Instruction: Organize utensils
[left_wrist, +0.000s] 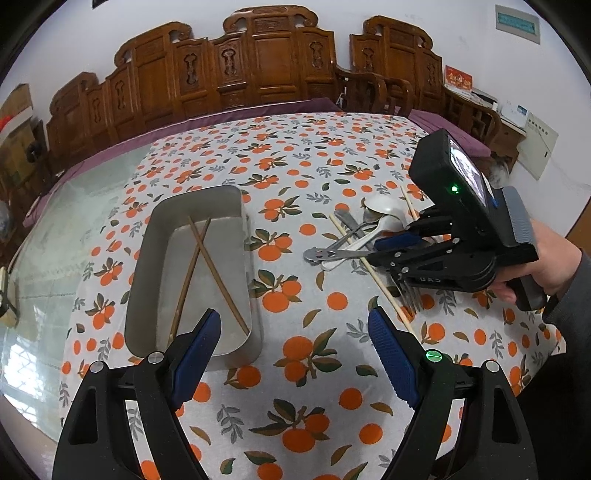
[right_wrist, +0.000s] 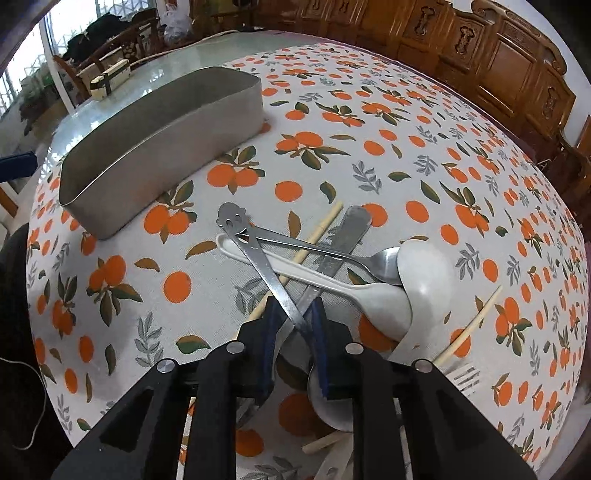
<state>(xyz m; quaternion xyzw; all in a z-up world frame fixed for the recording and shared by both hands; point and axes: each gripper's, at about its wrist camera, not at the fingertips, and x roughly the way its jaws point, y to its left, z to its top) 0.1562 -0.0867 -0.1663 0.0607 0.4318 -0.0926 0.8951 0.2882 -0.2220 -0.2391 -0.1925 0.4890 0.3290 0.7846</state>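
Your right tongs (right_wrist: 291, 325) are pinched on a metal handle (right_wrist: 266, 273) in the pile. It points away from them, toward the tray (right_wrist: 159, 147), ahead and left. Your left tongs (left_wrist: 295, 354) are wide and hold nothing, right by that tray.

We are seeing a matt brushed-metal tray (left_wrist: 147, 266) holding brown wooden chopsticks (left_wrist: 218, 269), a woven printed cloth (left_wrist: 295, 155) covering the glossy glass tabletop (left_wrist: 74, 206), shiny steel spoons (right_wrist: 321, 251), glossy white plastic spoons (right_wrist: 369, 291) and ribbed blue rubber pads (left_wrist: 391, 354).
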